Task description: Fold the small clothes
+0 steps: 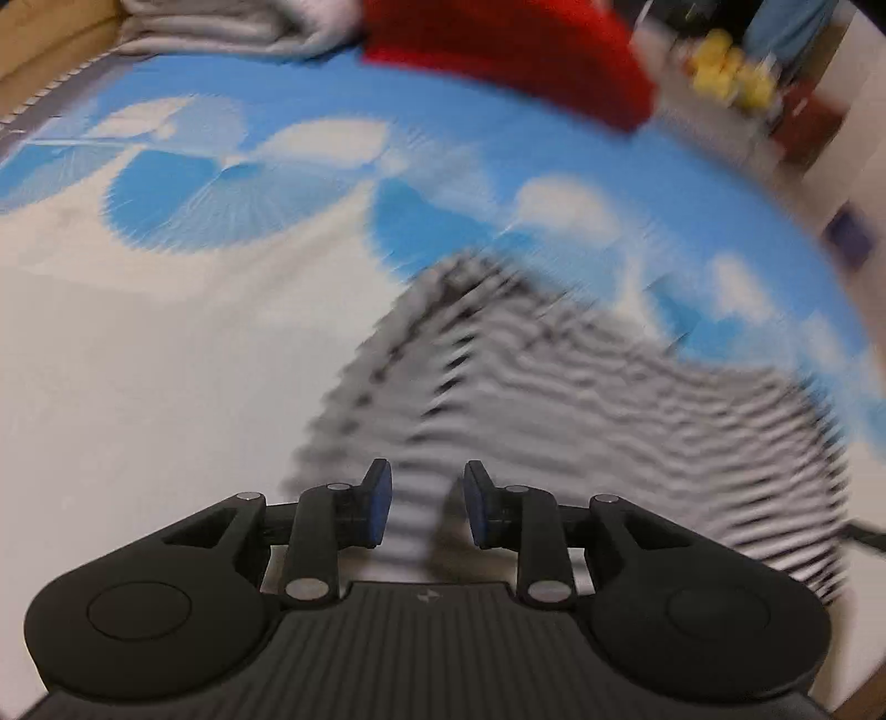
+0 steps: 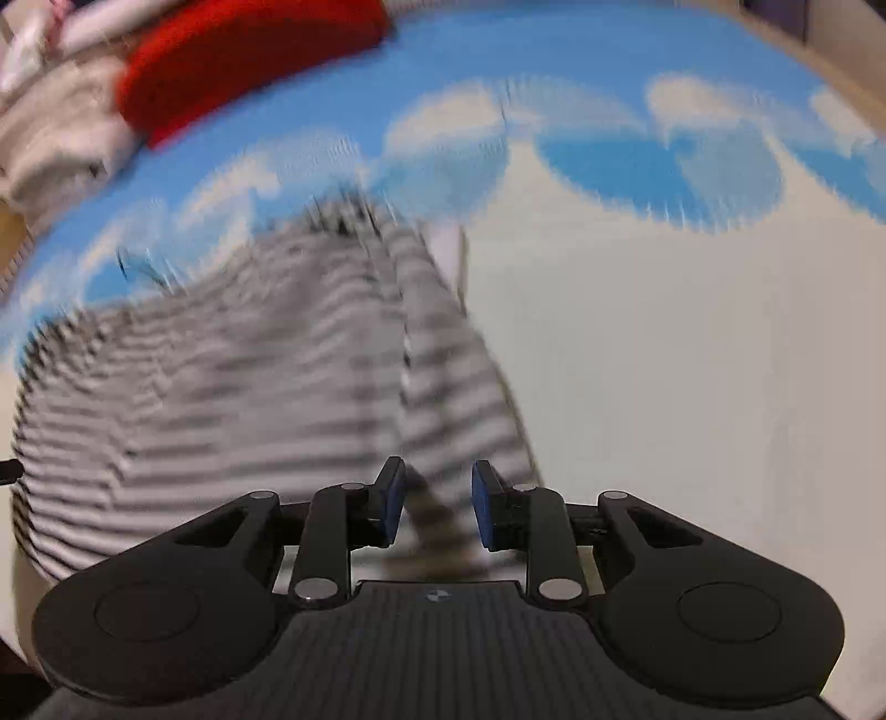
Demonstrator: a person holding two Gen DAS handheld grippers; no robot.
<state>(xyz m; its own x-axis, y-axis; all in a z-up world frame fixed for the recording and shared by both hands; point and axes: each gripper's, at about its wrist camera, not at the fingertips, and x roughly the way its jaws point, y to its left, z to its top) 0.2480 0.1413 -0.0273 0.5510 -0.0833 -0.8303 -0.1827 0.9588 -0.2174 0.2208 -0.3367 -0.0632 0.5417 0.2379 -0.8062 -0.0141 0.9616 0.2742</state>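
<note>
Lying blurred on blue-and-white patterned sheet [image 1: 166,360]: black-and-white striped cloth garment [image 2: 221,387] | left gripper [image 1: 426,509] jaws apart | right gripper [image 2: 437,509] jaws apart

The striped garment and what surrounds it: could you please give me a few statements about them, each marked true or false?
1. The striped garment is black and white. True.
2. The left gripper is clamped fully shut with nothing between its fingers. False: its fingers stand apart, with striped cloth in the gap.
3. A red item lies at the far side of the blue and white sheet. True.
4. The right gripper points at a green towel. False: the striped garment lies before it.
5. Both views are sharp. False: both are motion-blurred.
</note>
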